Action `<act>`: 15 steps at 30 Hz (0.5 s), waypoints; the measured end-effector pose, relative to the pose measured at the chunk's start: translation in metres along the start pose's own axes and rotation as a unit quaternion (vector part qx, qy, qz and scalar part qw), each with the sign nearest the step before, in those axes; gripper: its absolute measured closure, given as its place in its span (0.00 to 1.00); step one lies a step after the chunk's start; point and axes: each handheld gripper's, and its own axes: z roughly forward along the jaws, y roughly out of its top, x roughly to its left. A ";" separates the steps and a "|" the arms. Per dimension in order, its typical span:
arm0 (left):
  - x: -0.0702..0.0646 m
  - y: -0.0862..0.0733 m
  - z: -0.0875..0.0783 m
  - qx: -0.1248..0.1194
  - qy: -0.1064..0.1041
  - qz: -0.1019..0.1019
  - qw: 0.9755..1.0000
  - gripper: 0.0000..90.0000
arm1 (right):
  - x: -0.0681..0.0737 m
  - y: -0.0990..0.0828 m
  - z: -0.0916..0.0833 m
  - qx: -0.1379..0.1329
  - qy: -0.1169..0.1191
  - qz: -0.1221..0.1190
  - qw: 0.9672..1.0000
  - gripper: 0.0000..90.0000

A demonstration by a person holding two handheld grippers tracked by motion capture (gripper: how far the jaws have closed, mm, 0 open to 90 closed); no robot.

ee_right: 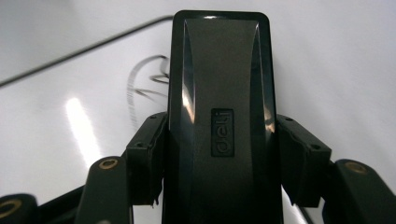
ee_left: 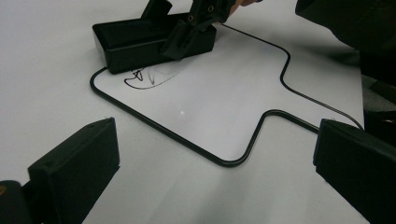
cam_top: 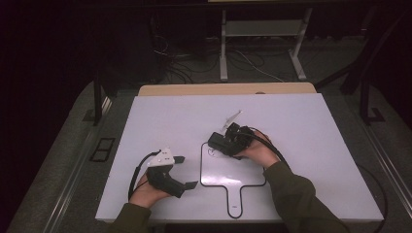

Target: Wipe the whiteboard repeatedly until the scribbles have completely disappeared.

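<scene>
Right gripper [cam_top: 224,143] is clamped on a black whiteboard eraser [ee_right: 219,116], lying at the 10 o'clock corner of the small handled whiteboard [cam_top: 245,175], beside black marker scribble [ee_left: 149,77]. Recommended: keep eraser flat, sweep fully across the ink. Left gripper [cam_top: 187,171] rests at 9 o'clock, jaws wide, empty.

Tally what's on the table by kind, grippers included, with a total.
Whiteboard with handle: 1
Black eraser: 1
Marker scribble: 1
Grippers: 2, left gripper and right gripper
Total: 5
</scene>
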 end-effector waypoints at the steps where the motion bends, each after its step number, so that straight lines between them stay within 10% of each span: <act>1: 0.000 0.000 0.000 0.001 0.000 0.000 1.000 0.00 | 0.003 0.001 0.001 -0.001 0.003 -0.005 1.000 0.43; 7: 0.000 0.000 0.000 0.001 0.000 0.000 1.000 0.00 | 0.027 0.016 0.008 -0.003 0.029 -0.040 0.999 0.43; 15: 0.000 0.000 -0.001 -0.002 0.001 -0.001 1.000 0.00 | 0.021 0.023 0.012 -0.001 0.024 -0.032 0.999 0.43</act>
